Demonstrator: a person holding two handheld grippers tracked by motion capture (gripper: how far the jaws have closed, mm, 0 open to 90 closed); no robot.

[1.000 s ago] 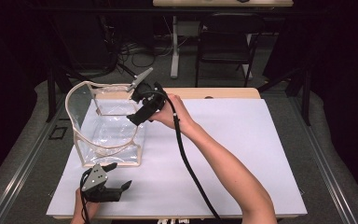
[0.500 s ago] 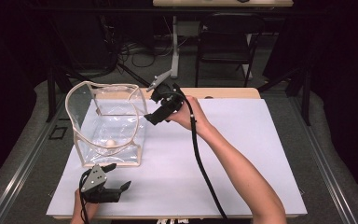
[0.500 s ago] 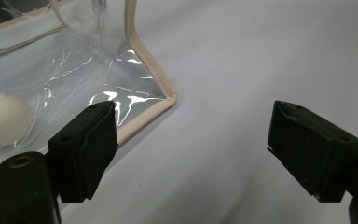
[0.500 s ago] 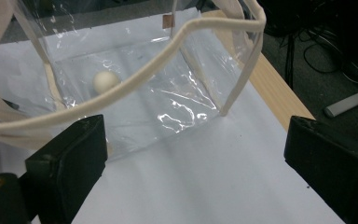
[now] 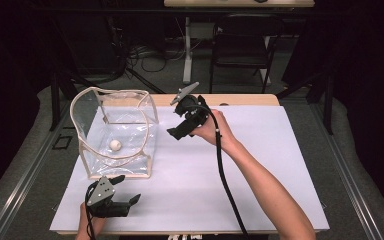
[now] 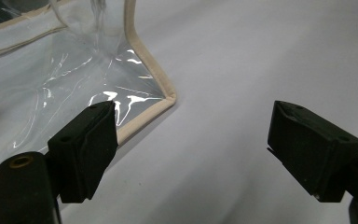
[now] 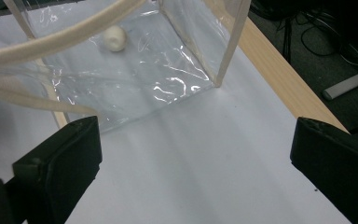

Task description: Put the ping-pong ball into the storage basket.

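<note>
A clear plastic bag [image 5: 120,91] with beige trim stands open-topped on the left of the white sheet. On its floor lies a small white ball [image 5: 115,145]. Just right of the bag, my right gripper [image 5: 176,133] hovers above the sheet; its jaws have just been opening and nothing is between them. In the right gripper view the open gripper [image 7: 198,128] faces the bag [image 7: 65,39] and the ball [image 7: 115,38]. My left gripper [image 5: 127,189] rests open near the front edge, below the bag. The left gripper view has the gripper [image 6: 193,116] beside the bag's corner [image 6: 144,56].
The white sheet [image 5: 260,165] covers most of a wooden table, whose bare far strip [image 5: 240,99] lies behind my right hand. A black cable [image 5: 225,185] trails along the right forearm. A chair [image 5: 240,45] and floor cables stand beyond the table.
My right gripper has moved right and a little down, from over the bag's top to beside it. The left gripper has stayed put.
</note>
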